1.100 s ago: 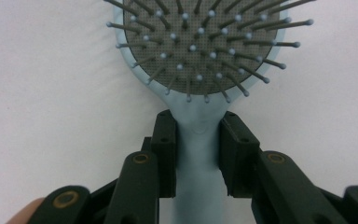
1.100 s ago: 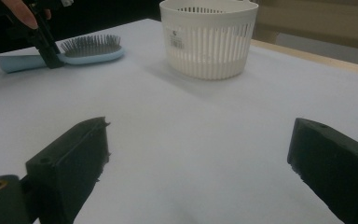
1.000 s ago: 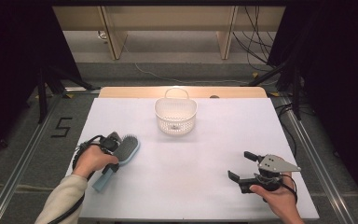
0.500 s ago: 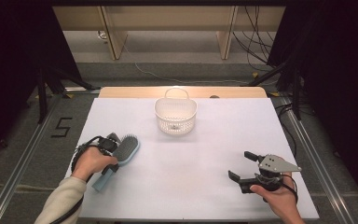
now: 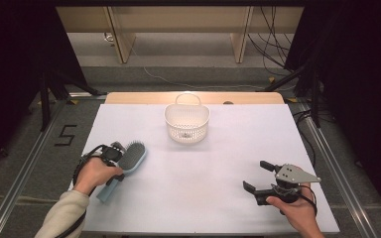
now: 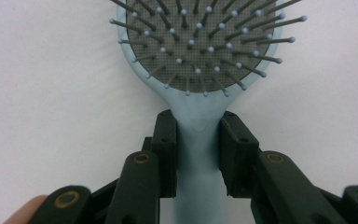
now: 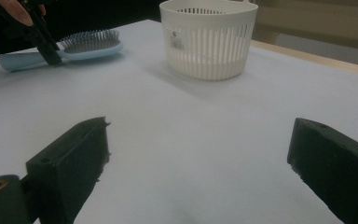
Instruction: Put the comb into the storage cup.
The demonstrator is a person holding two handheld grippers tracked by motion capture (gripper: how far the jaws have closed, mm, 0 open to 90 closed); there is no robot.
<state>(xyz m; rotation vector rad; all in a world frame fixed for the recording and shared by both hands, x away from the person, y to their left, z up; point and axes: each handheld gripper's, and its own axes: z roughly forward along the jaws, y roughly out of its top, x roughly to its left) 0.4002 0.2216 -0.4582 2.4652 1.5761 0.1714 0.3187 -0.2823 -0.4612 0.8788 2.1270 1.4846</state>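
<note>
Nothing has moved; floor marking "5" [image 5: 67, 135] left of table [image 5: 228, 198].

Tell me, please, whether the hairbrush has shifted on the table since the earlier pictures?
No. In the high view the hairbrush lies at the same spot, left and nearer than the white basket, with the left gripper shut on its handle.

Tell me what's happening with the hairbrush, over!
Left gripper clamped on the blue hairbrush at its neck, brush lying on the table. Right gripper open, empty. White basket stands beyond the brush, nothing between them.
</note>
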